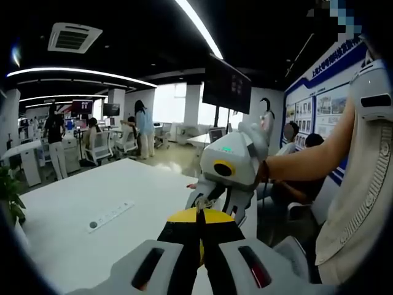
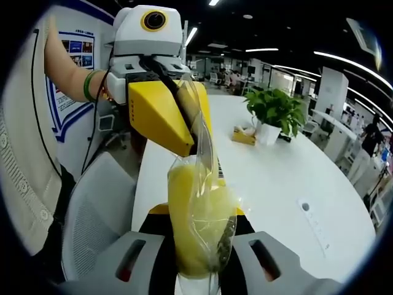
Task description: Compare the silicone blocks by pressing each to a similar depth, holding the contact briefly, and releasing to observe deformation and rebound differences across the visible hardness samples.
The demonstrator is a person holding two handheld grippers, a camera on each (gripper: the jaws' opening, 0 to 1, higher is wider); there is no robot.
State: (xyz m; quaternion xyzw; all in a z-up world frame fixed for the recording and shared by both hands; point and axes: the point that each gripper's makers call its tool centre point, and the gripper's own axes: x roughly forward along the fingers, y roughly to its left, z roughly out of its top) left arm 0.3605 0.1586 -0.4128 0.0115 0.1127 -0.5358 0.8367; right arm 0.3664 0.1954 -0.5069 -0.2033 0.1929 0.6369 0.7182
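A clear plastic bag (image 2: 198, 184) with a yellow silicone block (image 2: 190, 239) inside hangs between the two grippers over the white table's (image 2: 270, 178) edge. In the right gripper view my right gripper (image 2: 198, 216) is shut on the lower part of the bag, its fingertips hidden behind the block. The left gripper (image 2: 191, 146), with yellow jaws, comes in from above and is shut on the bag's upper part. In the left gripper view my left gripper (image 1: 199, 216) has its jaws together, and the right gripper (image 1: 207, 200) faces it just beyond.
A potted plant (image 2: 276, 109) and a small yellow box (image 2: 244, 136) stand on the table, with a socket strip (image 2: 313, 222) set into its top. A grey mesh chair (image 2: 98, 215) is beside the table's edge. The person's arm (image 1: 307, 161) reaches in. Other people stand at the far desks (image 1: 144, 126).
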